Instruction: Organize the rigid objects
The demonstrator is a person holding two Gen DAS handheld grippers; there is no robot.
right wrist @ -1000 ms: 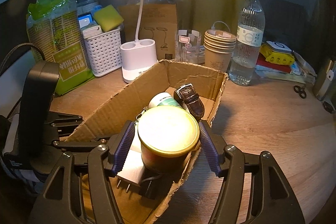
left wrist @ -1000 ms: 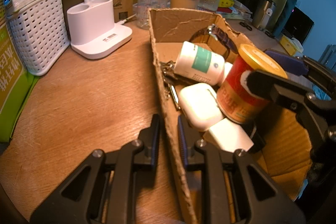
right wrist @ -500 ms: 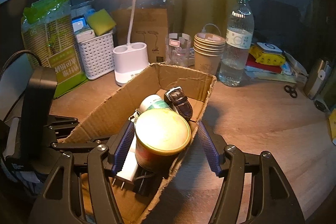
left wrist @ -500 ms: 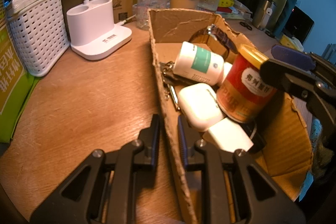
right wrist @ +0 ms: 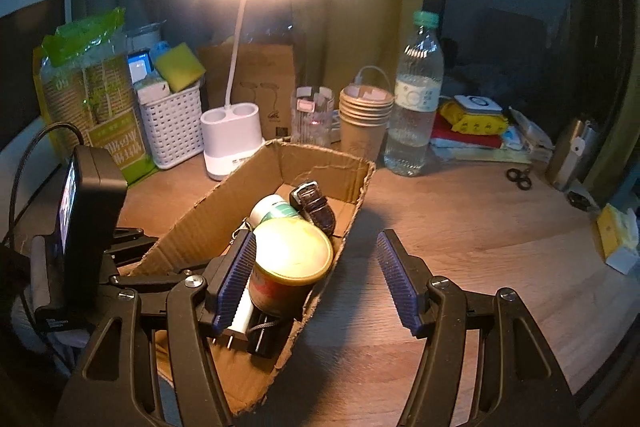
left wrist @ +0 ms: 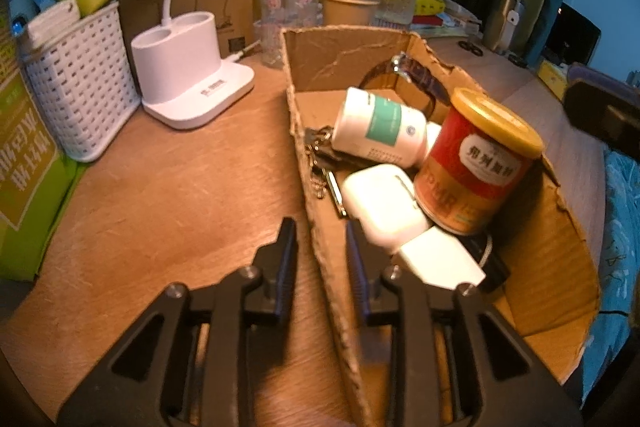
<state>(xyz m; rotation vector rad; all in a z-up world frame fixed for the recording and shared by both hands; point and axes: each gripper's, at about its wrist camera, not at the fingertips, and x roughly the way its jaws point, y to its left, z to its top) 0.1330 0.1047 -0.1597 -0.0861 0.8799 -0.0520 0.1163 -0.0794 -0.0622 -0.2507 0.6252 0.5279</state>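
Observation:
A cardboard box [left wrist: 340, 51] [right wrist: 320, 163] holds a red can with a yellow lid [left wrist: 476, 163] [right wrist: 292, 267], a white pill bottle [left wrist: 380, 129] [right wrist: 274, 209], a brown watch [left wrist: 416, 75] [right wrist: 316, 207], keys [left wrist: 320, 163], a white case [left wrist: 380, 203] and a white plug [left wrist: 440, 261]. My left gripper [left wrist: 320, 259] is shut on the box's left wall. My right gripper [right wrist: 320, 279] is open and empty, raised above the box's right wall; the can stands free beside its left finger. It shows at the left wrist view's right edge [left wrist: 600, 111].
At the back stand a white lamp base [left wrist: 188, 67] [right wrist: 232, 139], a white basket [left wrist: 76, 79] [right wrist: 170, 125], a green bag [right wrist: 92, 99], paper cups [right wrist: 364, 119] and a water bottle [right wrist: 416, 99]. Scissors [right wrist: 520, 179] and a small box [right wrist: 618, 239] lie to the right.
My right gripper has let go of the red can, opened wider and pulled back up and to the right. The can stays in the box. My left gripper holds the wall as before.

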